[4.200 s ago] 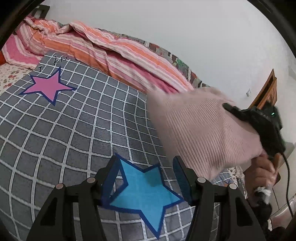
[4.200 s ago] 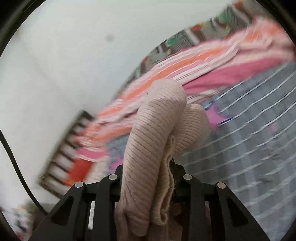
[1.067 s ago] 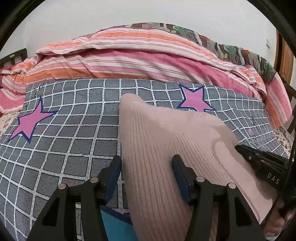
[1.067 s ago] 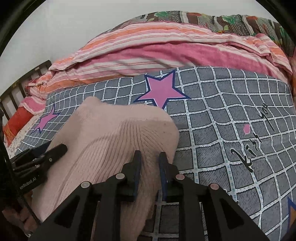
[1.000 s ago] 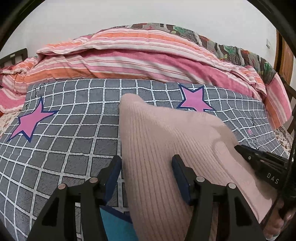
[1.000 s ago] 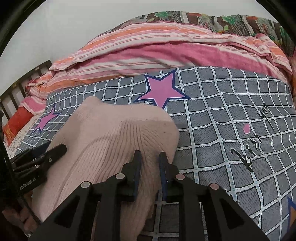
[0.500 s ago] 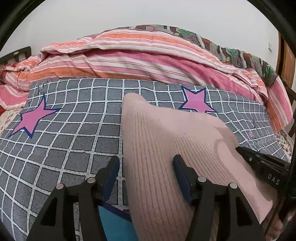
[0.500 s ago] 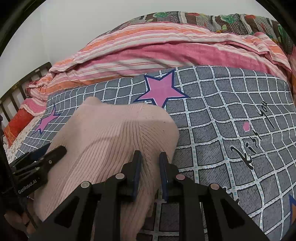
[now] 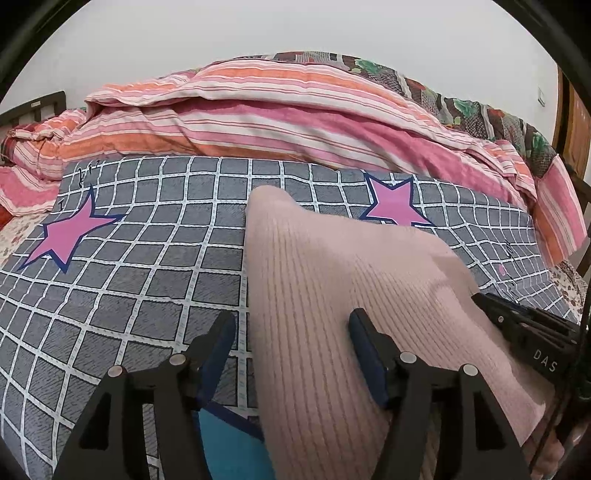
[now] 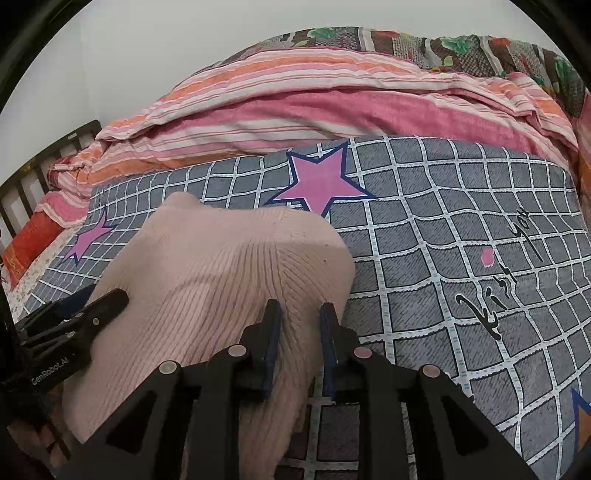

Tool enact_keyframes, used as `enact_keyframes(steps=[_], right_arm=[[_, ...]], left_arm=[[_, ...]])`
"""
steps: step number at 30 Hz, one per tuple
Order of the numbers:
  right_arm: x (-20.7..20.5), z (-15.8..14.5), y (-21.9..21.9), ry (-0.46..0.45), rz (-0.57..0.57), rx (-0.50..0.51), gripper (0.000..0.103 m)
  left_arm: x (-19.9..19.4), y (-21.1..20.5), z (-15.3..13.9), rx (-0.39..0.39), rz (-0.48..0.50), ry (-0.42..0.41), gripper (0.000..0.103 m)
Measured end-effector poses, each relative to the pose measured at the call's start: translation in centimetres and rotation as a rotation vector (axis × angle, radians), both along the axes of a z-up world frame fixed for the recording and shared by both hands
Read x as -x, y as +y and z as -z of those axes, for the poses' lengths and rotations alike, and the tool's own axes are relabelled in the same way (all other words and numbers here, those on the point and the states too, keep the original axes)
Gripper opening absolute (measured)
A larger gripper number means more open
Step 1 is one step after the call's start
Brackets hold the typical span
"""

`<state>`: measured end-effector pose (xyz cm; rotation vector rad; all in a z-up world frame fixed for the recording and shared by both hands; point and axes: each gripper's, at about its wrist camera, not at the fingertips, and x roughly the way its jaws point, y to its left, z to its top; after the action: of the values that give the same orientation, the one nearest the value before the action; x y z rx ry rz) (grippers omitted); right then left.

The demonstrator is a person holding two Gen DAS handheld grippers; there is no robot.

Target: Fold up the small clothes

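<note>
Now right gripper pinching pink sweater edge, left gripper spread around its side, checked bedspread bare leftward.

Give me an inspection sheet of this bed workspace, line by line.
Surface: grey checked bedsheet with pink stars, a blue star near the camera.
Job's things: pink ribbed knit garment spread on the sheet.
Clutter: striped pink-orange quilt bunched along the far side.
Grippers: left gripper open, straddling the garment's left edge; right gripper shut on the garment's right edge.
Cables: black cable by the right gripper.
Surroundings: white wall; dark bed frame; wooden door.
</note>
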<state>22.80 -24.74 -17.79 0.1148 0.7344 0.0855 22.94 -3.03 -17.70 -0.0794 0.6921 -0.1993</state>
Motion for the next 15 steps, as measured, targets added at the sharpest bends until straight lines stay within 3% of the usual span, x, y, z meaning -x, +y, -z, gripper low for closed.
enact_keyframes(steps=[15], right_arm=[[0.05,0.1,-0.22,0.0,0.012,-0.008,0.027]], left_arm=[[0.04,0.14,0.03,-0.001,0.001,-0.003,0.064]])
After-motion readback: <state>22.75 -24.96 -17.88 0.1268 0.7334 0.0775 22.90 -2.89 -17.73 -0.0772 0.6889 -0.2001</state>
